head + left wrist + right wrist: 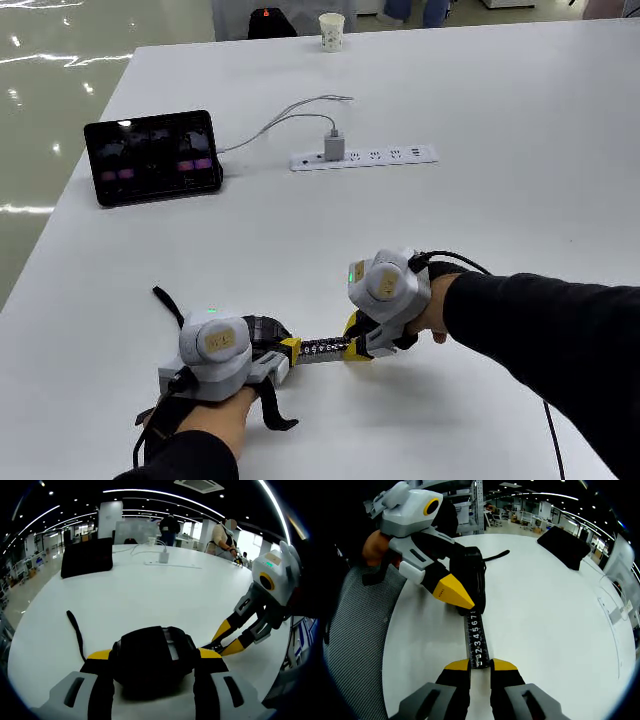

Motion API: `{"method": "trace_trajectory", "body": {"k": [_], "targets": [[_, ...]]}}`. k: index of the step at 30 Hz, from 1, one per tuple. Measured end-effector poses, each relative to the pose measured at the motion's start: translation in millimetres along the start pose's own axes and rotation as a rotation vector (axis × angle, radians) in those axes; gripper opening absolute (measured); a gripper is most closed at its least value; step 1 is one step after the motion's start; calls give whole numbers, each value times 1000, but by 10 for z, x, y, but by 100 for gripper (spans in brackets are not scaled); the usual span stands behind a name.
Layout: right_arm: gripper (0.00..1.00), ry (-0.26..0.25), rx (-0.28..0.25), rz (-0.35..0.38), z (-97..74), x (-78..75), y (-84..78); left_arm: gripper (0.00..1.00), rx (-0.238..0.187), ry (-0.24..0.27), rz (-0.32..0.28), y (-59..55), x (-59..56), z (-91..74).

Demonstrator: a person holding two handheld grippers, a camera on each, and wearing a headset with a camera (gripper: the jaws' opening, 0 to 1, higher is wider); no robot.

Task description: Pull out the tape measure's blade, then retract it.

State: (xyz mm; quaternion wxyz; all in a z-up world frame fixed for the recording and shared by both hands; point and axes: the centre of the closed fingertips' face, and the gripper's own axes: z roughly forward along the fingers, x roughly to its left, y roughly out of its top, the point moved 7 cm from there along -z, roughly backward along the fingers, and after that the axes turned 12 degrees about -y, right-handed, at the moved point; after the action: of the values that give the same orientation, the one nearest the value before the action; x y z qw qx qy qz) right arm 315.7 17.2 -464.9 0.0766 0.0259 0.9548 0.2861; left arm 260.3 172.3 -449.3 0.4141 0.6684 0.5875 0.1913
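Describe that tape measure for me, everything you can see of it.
The tape measure has a chunky black case resting on the white table, clamped by the yellow-tipped jaws of the left gripper. A black strap trails from it across the table. Its blade, dark with white numerals, is pulled out a short way, its end pinched by the right gripper.

So the tape measure (262, 333) sits on the table (480, 130) near the front edge, wedged between the jaws of the left gripper (285, 355). Its blade (322, 347) runs right along the tabletop to the right gripper (352, 345), with the tip pinched between those jaws. A strap (168, 305) trails off to the left. Further back there's a tablet (153, 156) on the left, and a power strip (365, 157) to its right with a charger (334, 146) plugged in. A paper cup (332, 31) is way behind, at the far edge.
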Motion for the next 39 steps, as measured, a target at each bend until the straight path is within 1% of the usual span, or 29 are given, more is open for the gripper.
{"method": "trace_trajectory", "body": {"k": [12,17,25,33,39], "targets": [[11,-2,-12,6,46,36,41,59,-2,-10,-9,2,6,-18],[11,-12,-25,1,72,68,74,59,-1,-11,-8,0,4,-19],[11,-8,-32,10,108,72,136,59,-1,-12,-9,-4,4,-17],[11,-8,-41,15,118,82,162,59,0,-10,-8,-10,4,-14],[11,2,-50,24,133,80,190,59,2,-10,-13,-12,7,-17]]}}
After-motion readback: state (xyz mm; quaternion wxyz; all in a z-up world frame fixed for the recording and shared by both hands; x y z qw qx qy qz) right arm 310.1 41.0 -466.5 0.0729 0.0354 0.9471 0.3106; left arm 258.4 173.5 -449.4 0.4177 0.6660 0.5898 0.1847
